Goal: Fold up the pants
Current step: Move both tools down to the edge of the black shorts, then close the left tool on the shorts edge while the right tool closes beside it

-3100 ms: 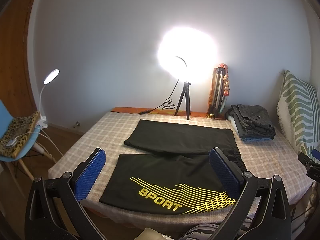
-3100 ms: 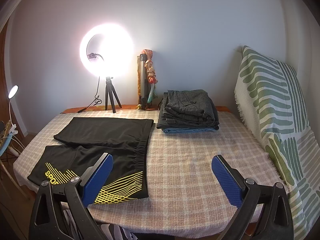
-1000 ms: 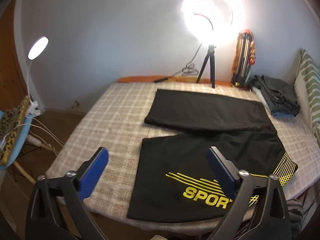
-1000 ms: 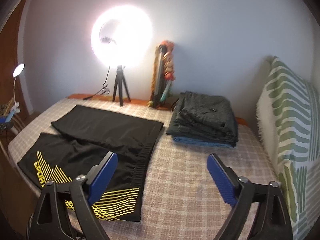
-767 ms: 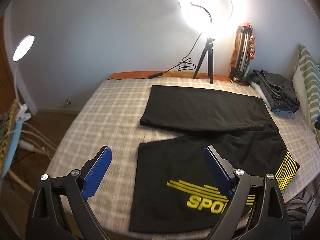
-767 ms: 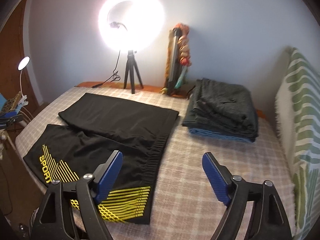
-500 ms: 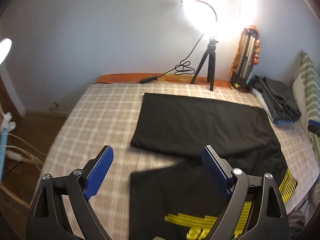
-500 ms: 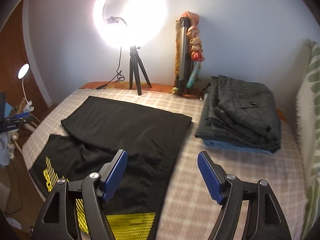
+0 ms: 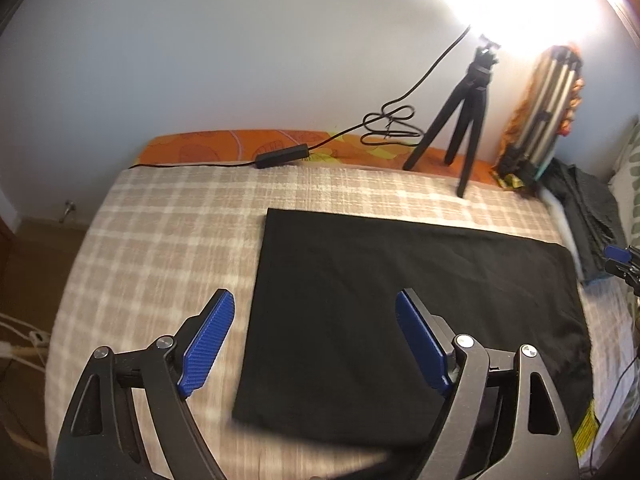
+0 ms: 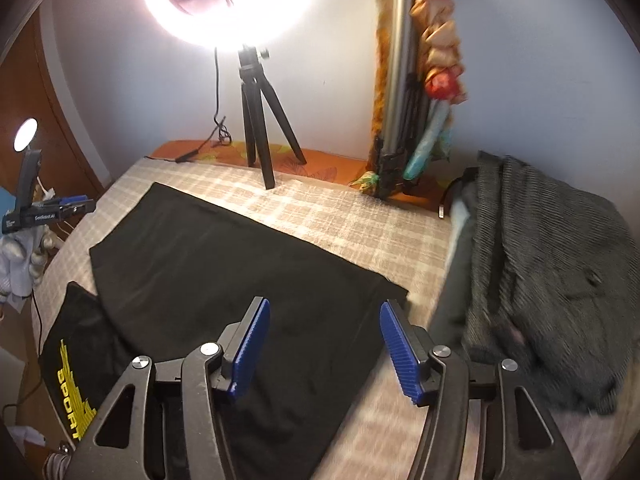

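Pants (image 9: 408,312) lie flat and black across the middle of the bed (image 9: 168,240), spread out so I can take the far leg at both ends and fold it over toward the near edge. My left gripper (image 9: 316,344) straddles the hem edge, fingers wide and closing on nothing yet; my right gripper (image 10: 324,350) hangs over the waist end, about half open, closing, also empty. Bare bedspread left of the hem gives room, but the folded clothes (image 10: 552,280) crowd the right edge.
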